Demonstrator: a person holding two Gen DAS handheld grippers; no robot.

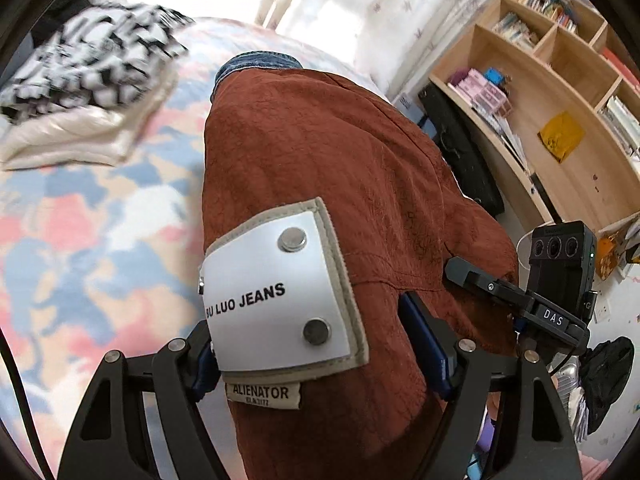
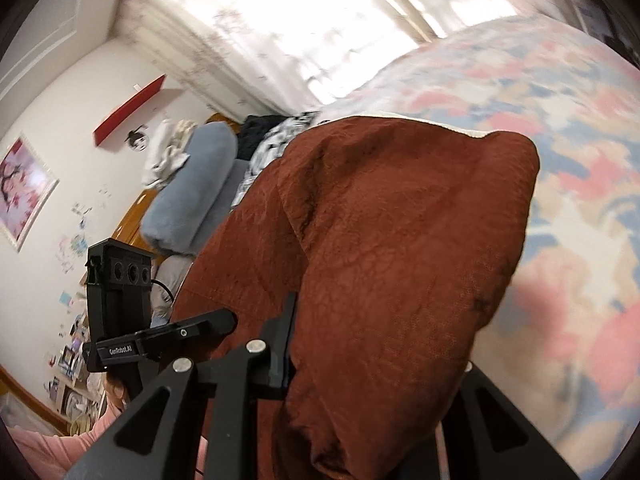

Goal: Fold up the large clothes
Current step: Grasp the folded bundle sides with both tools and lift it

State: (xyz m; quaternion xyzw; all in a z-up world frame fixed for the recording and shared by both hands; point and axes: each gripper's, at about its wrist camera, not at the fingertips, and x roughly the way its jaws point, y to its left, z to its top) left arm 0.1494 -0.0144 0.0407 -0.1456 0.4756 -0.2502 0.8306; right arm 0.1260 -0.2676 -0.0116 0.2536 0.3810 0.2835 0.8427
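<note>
Hanging between both grippers, a rust garment (image 1: 320, 168) is held raised over the bed (image 1: 100, 208), its white patch (image 1: 276, 296) turned to the left camera. The left gripper (image 1: 320, 344) is clamped wide on a thick bunch at the patch; the right gripper (image 2: 372, 364) is closed narrowly on a fold. The step is judged a lift for spreading. Next, an even lay-down on the bed is called for. A patterned heap (image 1: 88, 60) lies beyond.
</note>
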